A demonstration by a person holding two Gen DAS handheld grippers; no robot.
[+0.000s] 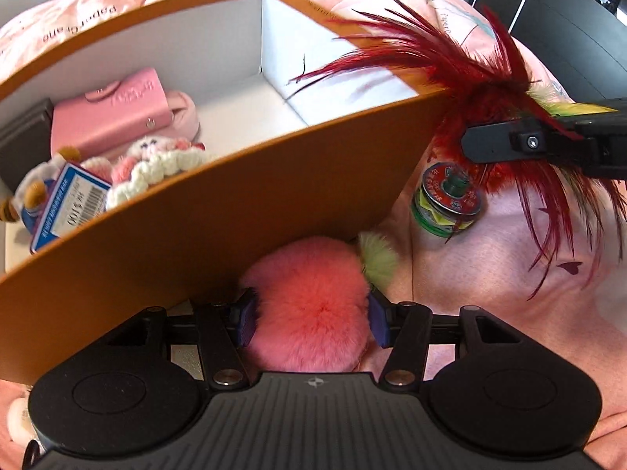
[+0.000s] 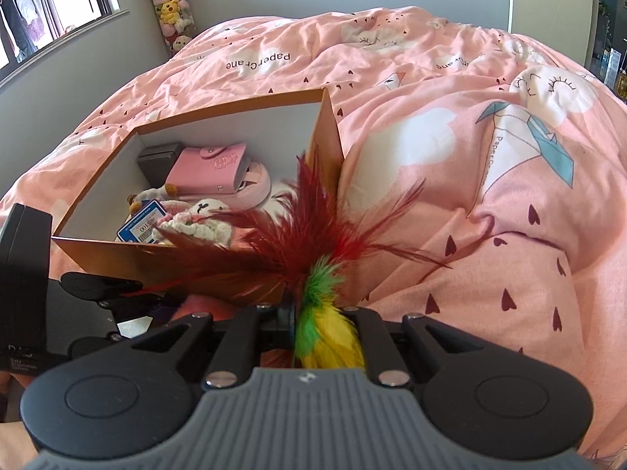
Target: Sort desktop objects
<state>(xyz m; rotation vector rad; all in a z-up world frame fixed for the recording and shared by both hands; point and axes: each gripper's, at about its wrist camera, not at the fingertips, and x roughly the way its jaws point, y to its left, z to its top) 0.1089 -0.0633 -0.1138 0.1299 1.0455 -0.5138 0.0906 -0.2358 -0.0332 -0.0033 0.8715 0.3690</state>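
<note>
My left gripper [image 1: 311, 319] stands wide around the pink pompom [image 1: 309, 293] beside the orange box [image 1: 219, 196], pads not clearly pressing it. My right gripper [image 2: 313, 323] pinches the feather shuttlecock [image 2: 309, 258] above the quilt [image 2: 470, 156].

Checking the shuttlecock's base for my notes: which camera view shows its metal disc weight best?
The left wrist view: the disc base hangs in plain sight below the red feathers. The right wrist view shows only the feathers, pinched in the right gripper; the base is hidden.
</note>
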